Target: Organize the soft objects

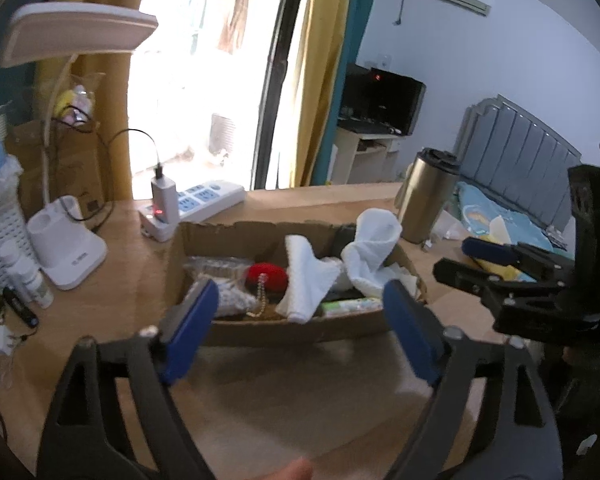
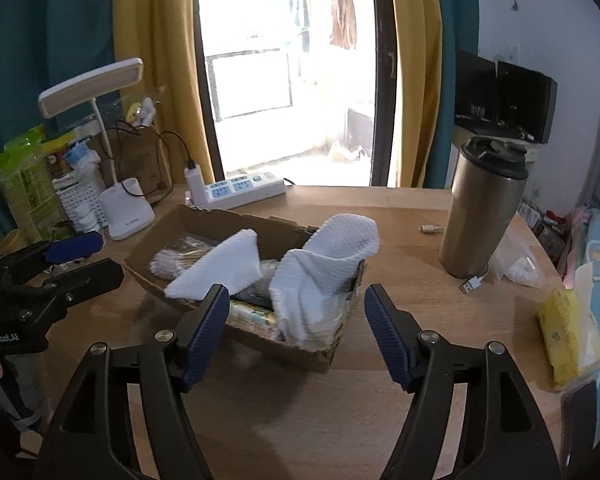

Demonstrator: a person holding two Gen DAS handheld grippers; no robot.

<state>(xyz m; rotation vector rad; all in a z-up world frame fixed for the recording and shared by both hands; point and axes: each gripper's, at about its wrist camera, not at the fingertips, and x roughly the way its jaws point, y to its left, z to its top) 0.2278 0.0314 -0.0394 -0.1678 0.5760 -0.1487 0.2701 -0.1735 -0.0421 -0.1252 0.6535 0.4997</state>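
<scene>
A shallow cardboard box sits on the wooden desk. In it lie two white cloths, one flat and one bunched up at the right, a red soft pouch with a bead chain, bagged items and a printed packet. My left gripper is open and empty, just in front of the box. My right gripper is open and empty, in front of the box's right end.
A steel tumbler stands right of the box. A power strip and a white desk lamp stand behind and left. A yellow tissue pack lies at the right edge. Clutter fills the left side.
</scene>
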